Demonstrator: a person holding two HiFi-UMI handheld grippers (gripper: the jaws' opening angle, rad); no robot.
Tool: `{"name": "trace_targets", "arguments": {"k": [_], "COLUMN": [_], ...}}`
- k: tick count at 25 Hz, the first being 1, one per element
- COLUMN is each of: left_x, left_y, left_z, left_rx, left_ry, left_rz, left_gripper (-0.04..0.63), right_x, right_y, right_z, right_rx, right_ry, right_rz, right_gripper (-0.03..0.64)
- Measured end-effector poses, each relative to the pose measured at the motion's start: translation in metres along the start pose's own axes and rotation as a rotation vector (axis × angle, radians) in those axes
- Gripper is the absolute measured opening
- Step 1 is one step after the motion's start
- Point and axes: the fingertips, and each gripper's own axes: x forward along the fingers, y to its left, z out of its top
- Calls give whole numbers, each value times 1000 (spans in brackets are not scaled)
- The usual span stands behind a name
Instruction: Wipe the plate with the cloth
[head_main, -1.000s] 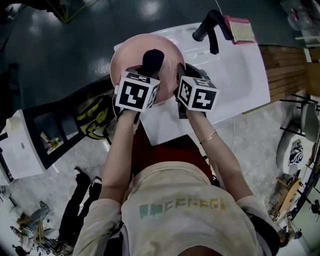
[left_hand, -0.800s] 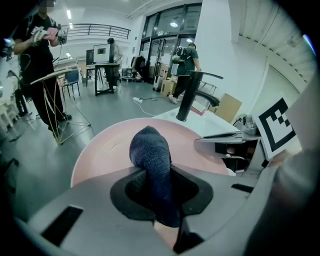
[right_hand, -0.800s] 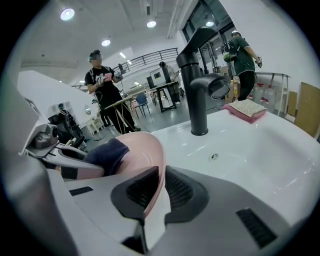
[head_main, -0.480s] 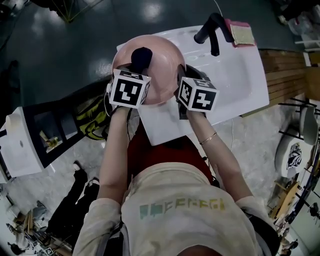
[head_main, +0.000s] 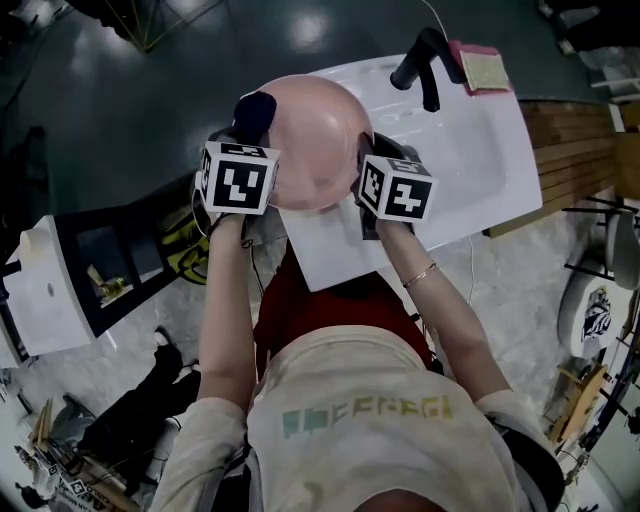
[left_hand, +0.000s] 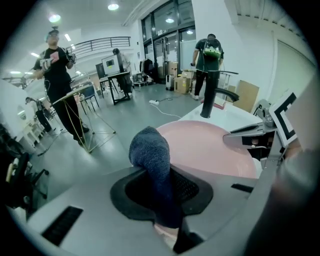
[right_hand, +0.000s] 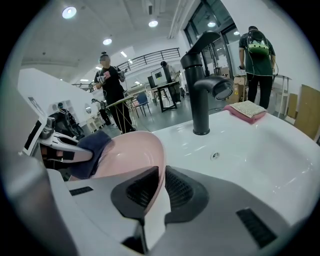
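A pink plate (head_main: 312, 140) is held up over the left end of the white sink (head_main: 470, 150). My right gripper (head_main: 364, 160) is shut on the plate's right rim; in the right gripper view the rim (right_hand: 159, 165) runs between the two pads. My left gripper (head_main: 250, 135) is shut on a dark blue cloth (head_main: 256, 110), which sits at the plate's far left edge. From the left gripper view, the cloth (left_hand: 152, 160) stands up between the jaws, with the plate (left_hand: 210, 147) just right of it. The cloth (right_hand: 94, 149) touches the plate's (right_hand: 127, 155) left side.
A black faucet (head_main: 424, 58) stands at the back of the sink, a pink sponge (head_main: 480, 62) beside it. The drain (right_hand: 215, 155) lies in the basin. Black and white furniture (head_main: 90, 270) stands at the left. People (left_hand: 55, 75) stand on the far floor.
My left gripper has carried the cloth left and away from me, from over the plate's middle to its far left edge. The right gripper kept its hold on the plate.
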Motion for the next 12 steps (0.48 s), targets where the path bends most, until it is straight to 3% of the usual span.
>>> {"name": "trace_targets", "arguments": {"k": [3, 8, 12], "left_x": [-16, -29, -25], "left_y": [4, -37, -84], "left_z": [2, 2, 0], "left_rx": [-44, -128, -100], "left_ry": [-38, -75, -59], "left_rz": [-8, -196, -298], "left_gripper": [80, 80, 80], "right_x": [-1, -1, -2], "right_y": [-2, -1, -1], "right_z": [-1, -1, -3], "right_rx": [-2, -8, -8], "right_ry": [-4, -7, -8], "right_rz": [-3, -6, -8], "right_gripper": [63, 63, 63]}}
